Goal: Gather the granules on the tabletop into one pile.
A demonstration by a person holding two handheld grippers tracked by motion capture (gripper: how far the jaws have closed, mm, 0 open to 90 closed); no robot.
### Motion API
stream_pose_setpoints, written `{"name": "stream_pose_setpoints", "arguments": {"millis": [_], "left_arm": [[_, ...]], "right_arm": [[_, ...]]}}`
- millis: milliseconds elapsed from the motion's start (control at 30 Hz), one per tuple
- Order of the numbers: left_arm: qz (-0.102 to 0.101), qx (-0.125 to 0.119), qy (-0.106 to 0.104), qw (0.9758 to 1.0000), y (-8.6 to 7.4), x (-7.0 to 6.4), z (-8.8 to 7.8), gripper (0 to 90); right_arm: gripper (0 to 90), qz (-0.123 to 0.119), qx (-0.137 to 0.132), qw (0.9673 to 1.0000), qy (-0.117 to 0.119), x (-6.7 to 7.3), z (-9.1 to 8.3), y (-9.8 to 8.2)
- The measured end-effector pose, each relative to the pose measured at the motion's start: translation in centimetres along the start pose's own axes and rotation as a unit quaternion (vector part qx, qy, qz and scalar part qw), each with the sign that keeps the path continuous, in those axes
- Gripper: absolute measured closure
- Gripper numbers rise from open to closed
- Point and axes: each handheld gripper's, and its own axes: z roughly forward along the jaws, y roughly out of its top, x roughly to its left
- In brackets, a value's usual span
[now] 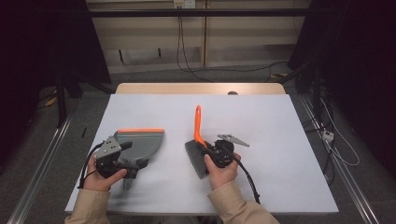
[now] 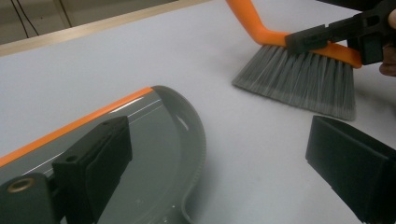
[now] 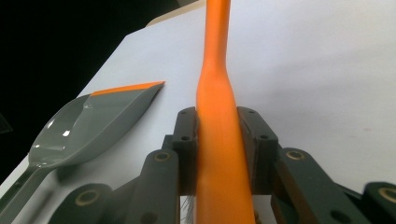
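While right gripper [image 3: 217, 140] clamps brush [image 1: 198, 140], left gripper [image 2: 224, 172] open, dustpan [image 1: 137, 142] near table edge.

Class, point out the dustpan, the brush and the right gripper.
dustpan [image 1: 142, 143]: high view, grey pan floor.
brush [image 2: 299, 81]: left gripper view, grey bristles.
right gripper [image 3: 219, 140]: right gripper view, between its fingertips, shut on the brush's handle.

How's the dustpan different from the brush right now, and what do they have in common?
The dustpan is a broad grey scoop with only an orange lip; the brush is slim, with a long orange handle and grey bristles. The right gripper is clamped on the brush's handle, whereas the left gripper is open over the dustpan. Both are grey and orange and rest on the table.
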Motion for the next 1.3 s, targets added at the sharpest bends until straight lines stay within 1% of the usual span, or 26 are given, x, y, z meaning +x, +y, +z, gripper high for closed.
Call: {"name": "stream_pose_setpoints", "arguments": {"millis": [133,233,267,300,333,433,500,567,600,633,667,700,733,767,800,833,900,967,1033,1100,1167,1200,1233,1267,1300], "left_arm": [[0.004,0.002,0.001,1.0,0.0,0.0,0.0,7.0],[0.004,0.003,0.0,1.0,0.0,-0.1,0.1,7.0],[0.003,0.002,-0.001,1.0,0.0,-0.1,0.1,7.0],[0.006,0.005,0.0,1.0,0.0,-0.1,0.1,7.0],[0.003,0.005,-0.001,1.0,0.0,-0.1,0.2,7.0],[0.005,0.005,-0.001,1.0,0.0,-0.1,0.2,7.0],[0.003,0.004,-0.001,1.0,0.0,0.0,0.2,7.0],[0.002,0.003,0.0,1.0,0.0,0.0,0.1,7.0],[0.0,0.002,0.0,1.0,-0.1,0.0,0.1,7.0],[0.0,0.002,0.0,1.0,-0.1,0.1,0.1,7.0],[0.001,0.003,0.001,1.0,-0.1,0.1,0.1,7.0],[0.0,0.003,0.001,1.0,-0.1,0.1,0.1,7.0],[-0.001,0.003,0.001,1.0,-0.1,0.1,0.1,7.0],[-0.001,0.003,0.001,1.0,-0.1,0.2,0.1,7.0],[-0.003,0.003,0.001,1.0,-0.1,0.1,0.1,7.0],[-0.002,0.003,0.001,1.0,-0.1,0.2,0.1,7.0],[-0.004,0.003,0.001,1.0,-0.1,0.1,0.1,7.0],[-0.003,0.004,0.002,1.0,-0.1,0.2,0.1,7.0],[-0.002,0.004,0.002,1.0,-0.1,0.2,0.1,7.0],[-0.004,0.004,0.002,1.0,-0.1,0.2,0.2,7.0],[-0.006,0.006,0.003,1.0,-0.1,0.2,0.2,7.0],[-0.007,0.005,0.003,1.0,-0.2,0.2,0.2,7.0],[-0.006,0.005,0.004,1.0,-0.2,0.2,0.2,7.0],[-0.006,0.005,0.004,1.0,-0.2,0.3,0.2,7.0],[-0.007,0.005,0.005,1.0,-0.2,0.3,0.2,7.0]], "right_arm": [[71.1,0.008,-0.006,0.9999,-0.003,-0.7,-0.7,-0.1],[71.3,0.023,-0.009,0.9997,0.006,-0.9,-0.9,-0.1],[71.3,0.026,-0.011,0.9995,0.014,-0.8,-0.9,-0.1],[71.3,0.028,-0.012,0.9993,0.021,-0.7,-0.8,0.0],[71.4,0.03,-0.011,0.9992,0.025,-0.4,-0.8,0.1],[71.4,0.027,-0.011,0.9985,0.047,0.4,-0.7,0.7],[71.3,0.015,-0.015,0.998,0.059,0.9,-0.7,1.3],[71.3,-0.001,-0.016,0.9975,0.068,1.1,-0.7,2.1],[71.4,-0.012,-0.018,0.9968,0.077,1.1,-0.7,2.5],[71.4,-0.021,-0.017,0.9968,0.075,1.1,-0.8,3.0],[71.3,-0.036,-0.018,0.996,0.079,1.0,-0.8,3.5],[71.4,-0.055,-0.022,0.9939,0.093,0.8,-0.8,4.0],[71.3,-0.073,-0.023,0.9929,0.091,0.6,-0.8,4.4],[71.4,-0.094,-0.02,0.9921,0.08,0.4,-0.9,4.8],[71.3,-0.113,-0.017,0.99,0.083,0.1,-0.9,5.3],[71.3,-0.126,-0.019,0.9881,0.087,-0.3,-0.8,5.6],[71.3,-0.163,-0.015,0.9831,0.081,-1.0,-0.7,6.1],[71.4,-0.186,-0.005,0.9783,0.09,-1.8,-0.4,6.5],[71.4,-0.223,0.001,0.9708,0.088,-2.4,0.0,6.6],[71.4,-0.255,0.008,0.9623,0.095,-3.0,0.5,6.7],[71.4,-0.284,0.018,0.9544,0.089,-3.3,0.9,6.9],[71.4,-0.292,0.019,0.9512,0.098,-3.5,1.2,6.9],[71.4,-0.3,0.019,0.9482,0.101,-3.5,1.4,7.0],[71.4,-0.314,0.021,0.9438,0.1,-3.5,1.6,7.0],[71.4,-0.326,0.022,0.9391,0.108,-3.6,1.8,7.1]]}}
